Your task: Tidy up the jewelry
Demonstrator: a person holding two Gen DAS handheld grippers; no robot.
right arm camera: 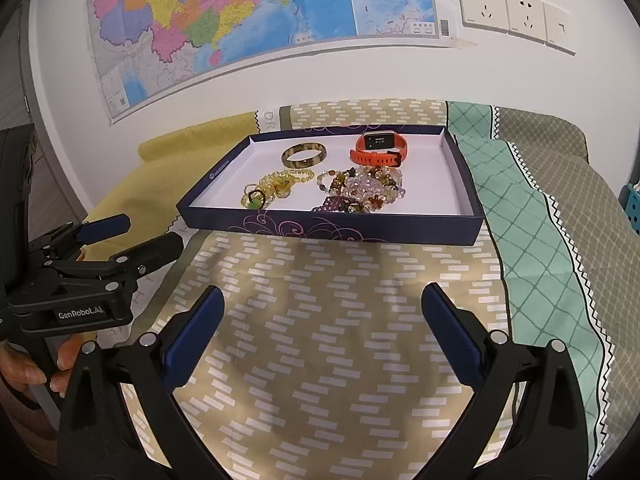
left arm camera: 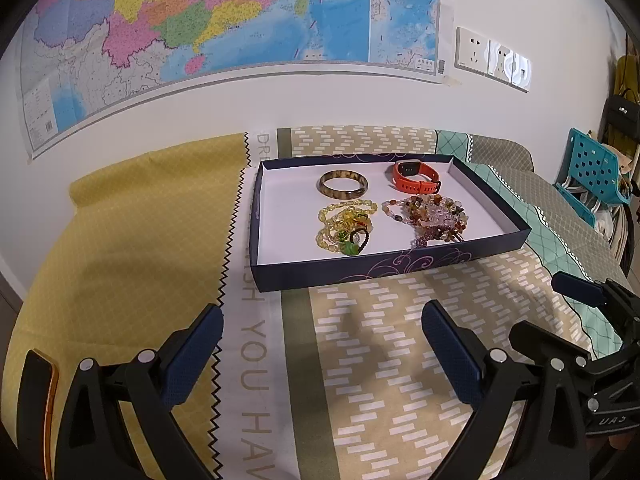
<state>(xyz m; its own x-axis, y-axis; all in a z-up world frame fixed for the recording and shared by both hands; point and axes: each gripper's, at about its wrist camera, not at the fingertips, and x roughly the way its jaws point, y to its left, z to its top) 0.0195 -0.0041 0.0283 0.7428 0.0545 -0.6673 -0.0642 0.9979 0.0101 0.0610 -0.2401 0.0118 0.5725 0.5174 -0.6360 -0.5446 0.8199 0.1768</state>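
Observation:
A shallow dark blue box (left arm camera: 360,270) (right arm camera: 332,230) with a white floor lies on the patterned cloth. In it lie a brown bangle (left arm camera: 343,185) (right arm camera: 304,155), an orange smartwatch (left arm camera: 416,176) (right arm camera: 379,147), a yellow bead strand with a green piece (left arm camera: 344,226) (right arm camera: 276,186) and a heap of mixed-colour bead bracelets (left arm camera: 428,216) (right arm camera: 362,190). My left gripper (left arm camera: 322,332) is open and empty, short of the box's near wall. My right gripper (right arm camera: 322,312) is open and empty, also short of the box. Each gripper shows in the other's view, the right one (left arm camera: 600,320) and the left one (right arm camera: 128,240).
Patchwork cloths cover the table: yellow (left arm camera: 132,240), beige with white dashes (right arm camera: 340,320), teal lattice (right arm camera: 536,240). A wall with a map (left arm camera: 200,20) and sockets (right arm camera: 516,12) stands behind. A teal plastic basket (left arm camera: 596,168) sits at the far right.

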